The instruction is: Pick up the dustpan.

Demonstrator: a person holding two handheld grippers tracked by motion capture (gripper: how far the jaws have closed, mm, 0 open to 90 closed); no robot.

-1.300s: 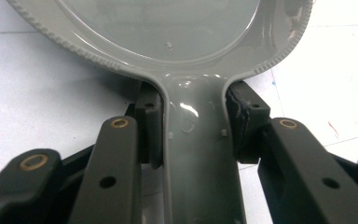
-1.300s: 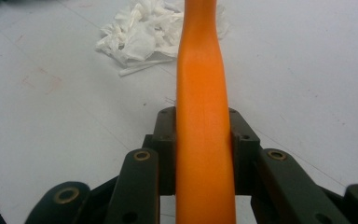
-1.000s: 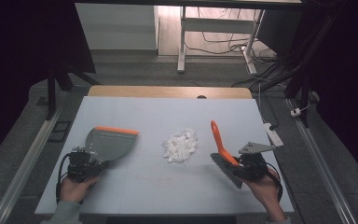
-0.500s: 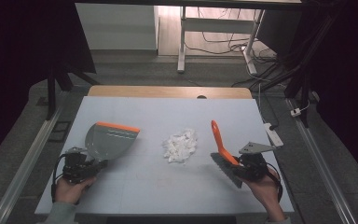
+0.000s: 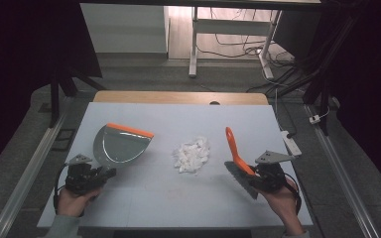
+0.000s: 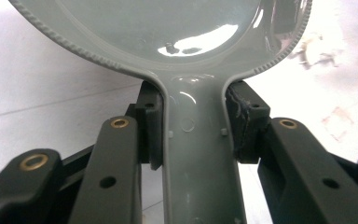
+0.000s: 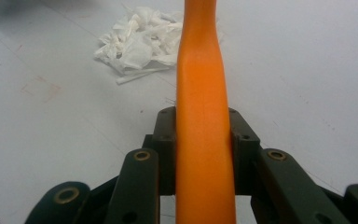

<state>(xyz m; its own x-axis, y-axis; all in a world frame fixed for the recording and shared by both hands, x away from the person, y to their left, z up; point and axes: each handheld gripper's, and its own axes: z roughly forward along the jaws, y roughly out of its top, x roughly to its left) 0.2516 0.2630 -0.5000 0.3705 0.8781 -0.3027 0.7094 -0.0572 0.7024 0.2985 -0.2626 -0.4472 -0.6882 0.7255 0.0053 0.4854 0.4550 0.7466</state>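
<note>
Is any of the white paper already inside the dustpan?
No: the dustpan lies bare in the high view, while the white paper scraps sit piled on the table apart from it.

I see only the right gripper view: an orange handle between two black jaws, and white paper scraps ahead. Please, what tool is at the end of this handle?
Observer: It is a brush; in the high view its dark bristle head sits near the right hand-held gripper, and the orange handle points away from the person.
Operator: Is there something to collect the scraps?
Observer: Yes, a grey dustpan with an orange front edge lies on the table, left of the paper scraps.
Operator: Is the dustpan held?
Observer: Yes. In the left gripper view the left hand-held gripper clamps its grey handle on both sides.
</note>
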